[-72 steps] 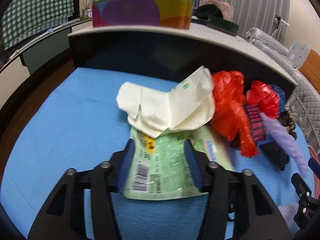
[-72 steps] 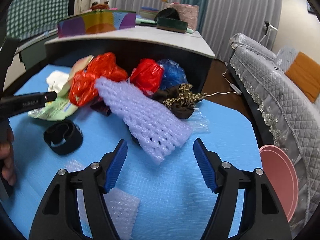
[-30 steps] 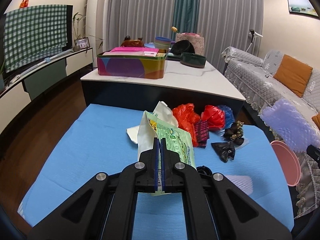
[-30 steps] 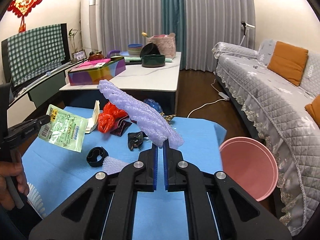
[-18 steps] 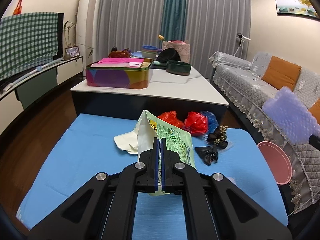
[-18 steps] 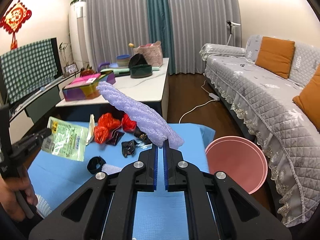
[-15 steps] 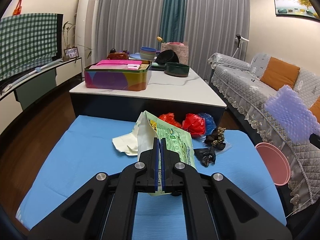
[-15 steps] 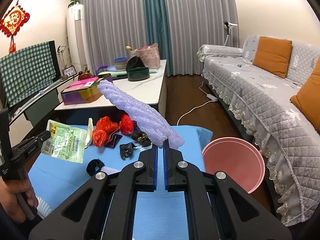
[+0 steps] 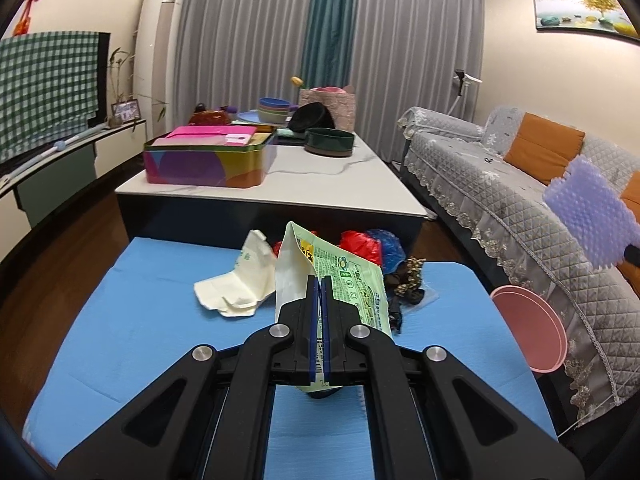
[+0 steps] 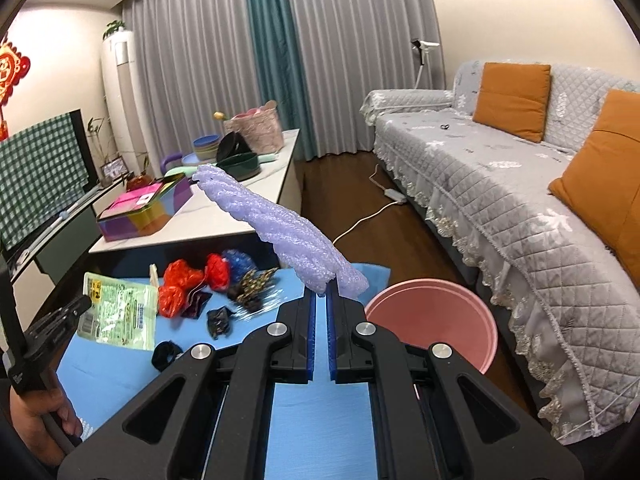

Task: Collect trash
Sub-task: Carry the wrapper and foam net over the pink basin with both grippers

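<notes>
Holding two pieces of trash aloft, both grippers stood over the blue mat (image 9: 140,320).

Item 1: left gripper (image 9: 318,284), jaws clenched on the green packet (image 9: 340,276). Packet's long axis ran upright, barcode end down below the pads, open end pointing to 12 o'clock in the left view. In the right view the same packet (image 10: 120,308) hung at 9 o'clock, clear of the mat.

Item 2: right gripper (image 10: 322,300), jaws clamped on the foam net (image 10: 276,228). Net's long axis slanted from the pads up toward 10 o'clock, free end highest. In the left view it (image 9: 592,220) showed at 3 o'clock.

Item 3: pink bin (image 10: 432,316), just beside the mat, at 3 o'clock of the right gripper, below the net.

Item 4: remaining trash on the mat: white wrapper (image 9: 236,284), red bags (image 10: 180,284), dark scraps (image 10: 220,320).

Changes against the frames a second earlier: both grips unchanged; both grippers had risen, the mat and pile looking smaller and lower; the bin had come nearer the centre of the right view.
</notes>
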`<state>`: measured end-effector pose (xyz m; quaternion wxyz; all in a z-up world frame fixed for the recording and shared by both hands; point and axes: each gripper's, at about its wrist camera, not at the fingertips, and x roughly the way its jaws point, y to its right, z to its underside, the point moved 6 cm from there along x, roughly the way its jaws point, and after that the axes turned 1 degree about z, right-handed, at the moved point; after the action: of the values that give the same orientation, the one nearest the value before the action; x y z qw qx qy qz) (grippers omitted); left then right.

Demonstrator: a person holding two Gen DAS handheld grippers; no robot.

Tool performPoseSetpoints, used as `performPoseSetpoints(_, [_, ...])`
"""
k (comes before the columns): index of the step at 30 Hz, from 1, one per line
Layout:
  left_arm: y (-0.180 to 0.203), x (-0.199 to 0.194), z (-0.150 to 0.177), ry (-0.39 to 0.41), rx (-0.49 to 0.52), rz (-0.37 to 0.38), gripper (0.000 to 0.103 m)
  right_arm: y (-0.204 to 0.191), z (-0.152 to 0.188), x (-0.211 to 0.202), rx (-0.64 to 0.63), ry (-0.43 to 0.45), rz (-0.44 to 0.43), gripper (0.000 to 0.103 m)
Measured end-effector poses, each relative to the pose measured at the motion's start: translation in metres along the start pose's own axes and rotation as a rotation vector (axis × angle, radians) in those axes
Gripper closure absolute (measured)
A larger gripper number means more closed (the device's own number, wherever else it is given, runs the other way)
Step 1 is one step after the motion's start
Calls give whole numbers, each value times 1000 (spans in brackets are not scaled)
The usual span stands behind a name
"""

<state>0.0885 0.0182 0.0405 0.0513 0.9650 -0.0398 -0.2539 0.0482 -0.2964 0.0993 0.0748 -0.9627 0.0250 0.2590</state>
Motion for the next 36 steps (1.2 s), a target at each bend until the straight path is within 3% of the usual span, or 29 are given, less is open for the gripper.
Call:
performPoseSetpoints(19, [64,18,-3,-23,62,80,101,91,-26,13,54,14,75,98])
performPoseSetpoints(36, [173,60,0,-53,175,201,101,162,18,66,222,-76,120,98])
